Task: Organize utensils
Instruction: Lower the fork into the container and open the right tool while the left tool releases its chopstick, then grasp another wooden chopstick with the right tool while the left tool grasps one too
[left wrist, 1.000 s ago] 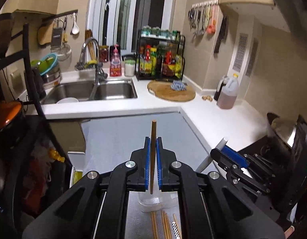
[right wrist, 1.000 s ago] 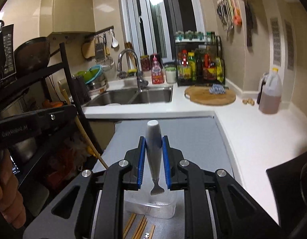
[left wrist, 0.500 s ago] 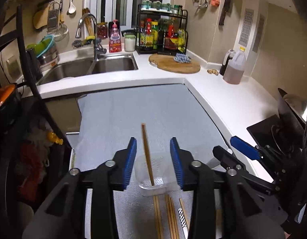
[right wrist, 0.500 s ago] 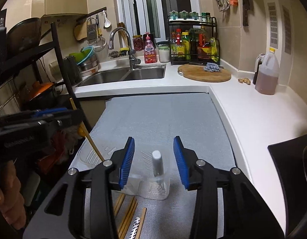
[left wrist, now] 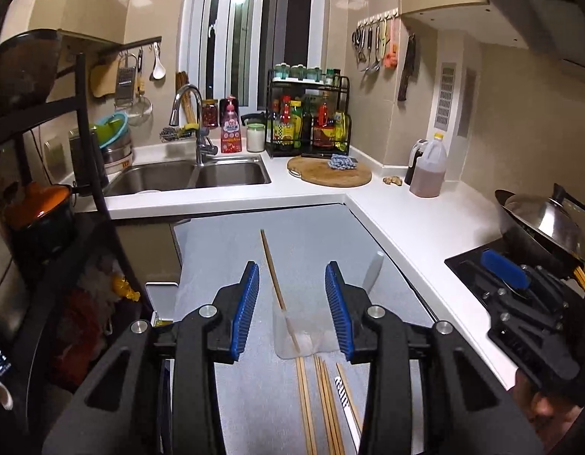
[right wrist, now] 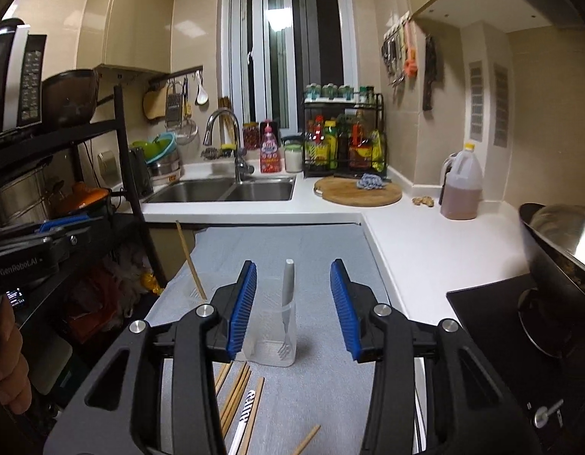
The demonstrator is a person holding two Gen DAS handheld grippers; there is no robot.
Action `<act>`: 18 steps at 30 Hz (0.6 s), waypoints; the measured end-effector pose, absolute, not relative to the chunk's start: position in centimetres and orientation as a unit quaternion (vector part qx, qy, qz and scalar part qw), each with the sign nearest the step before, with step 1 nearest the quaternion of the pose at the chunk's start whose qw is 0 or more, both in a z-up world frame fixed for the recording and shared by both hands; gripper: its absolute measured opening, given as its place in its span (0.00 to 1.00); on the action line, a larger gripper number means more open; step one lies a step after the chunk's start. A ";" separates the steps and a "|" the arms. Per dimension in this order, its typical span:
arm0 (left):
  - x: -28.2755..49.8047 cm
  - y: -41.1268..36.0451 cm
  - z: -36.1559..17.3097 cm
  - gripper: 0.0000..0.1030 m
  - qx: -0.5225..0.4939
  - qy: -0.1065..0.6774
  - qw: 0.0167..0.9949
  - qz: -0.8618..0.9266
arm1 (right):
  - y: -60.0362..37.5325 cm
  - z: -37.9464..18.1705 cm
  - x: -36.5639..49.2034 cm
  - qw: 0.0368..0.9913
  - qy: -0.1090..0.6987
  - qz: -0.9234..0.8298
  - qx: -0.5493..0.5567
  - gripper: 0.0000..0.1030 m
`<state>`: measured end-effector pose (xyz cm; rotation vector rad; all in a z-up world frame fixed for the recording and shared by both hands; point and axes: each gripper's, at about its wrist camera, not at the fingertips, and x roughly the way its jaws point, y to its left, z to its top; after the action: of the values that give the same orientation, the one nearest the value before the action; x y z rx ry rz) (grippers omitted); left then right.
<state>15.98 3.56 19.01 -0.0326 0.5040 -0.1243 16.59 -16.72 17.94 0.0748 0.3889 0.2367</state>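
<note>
Left gripper (left wrist: pixel 292 307) with its blue-padded jaws spread wide and nothing between them; it hangs above a clear plastic container (left wrist: pixel 304 331) that stands on a grey mat (left wrist: pixel 311 235). A wooden chopstick (left wrist: pixel 278 286) leans inside the container, its upper end tilted away to the left, touching neither pad. Right gripper (right wrist: pixel 292 309), likewise parted wide and empty, above the same container (right wrist: pixel 271 341). A white-handled fork (right wrist: pixel 286 303) stands nearly upright in the container, tines down against the bottom, handle rising in the gap between the pads without contact. In the right wrist view the chopstick (right wrist: pixel 190 261) appears to the left of the jaws, slanting up out of the container's far side. In the left wrist view the fork handle (left wrist: pixel 372 271) shows just beyond the right pad.

Loose chopsticks (left wrist: pixel 323 398) lie flat on the mat in front of the container, roughly parallel, with a white printed chopstick (right wrist: pixel 245 417) among them and one more piece (right wrist: pixel 305 440) lying apart at an angle. Surroundings: double sink (left wrist: pixel 190 176) and tap (left wrist: pixel 186 121) at the back, round wooden board (left wrist: pixel 328 171) with a blue cloth (left wrist: pixel 342 162), condiment rack (left wrist: pixel 307 121), oil jug (left wrist: pixel 427 168), a lidded wok (left wrist: pixel 539 223) on the hob at right, and a black shelf unit (right wrist: pixel 84 144) at left. A hand (right wrist: pixel 8 360) grips the left tool's body
</note>
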 end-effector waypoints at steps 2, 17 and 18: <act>14.1 3.6 18.2 0.36 -0.017 0.242 0.968 -0.066 | -17.2 17.6 14.8 0.976 0.184 0.111 0.041 0.39; 5.6 4.5 6.7 0.16 -0.024 0.219 0.973 -0.071 | -18.7 7.1 4.7 0.972 0.195 0.085 0.101 0.15; 5.4 4.7 5.5 0.16 -0.036 0.225 0.971 -0.070 | -18.6 6.3 4.5 0.970 0.202 0.086 0.106 0.14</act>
<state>5.35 4.72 5.54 -0.0721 0.4539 -0.1422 4.48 -18.63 6.30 0.2141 0.4091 0.1738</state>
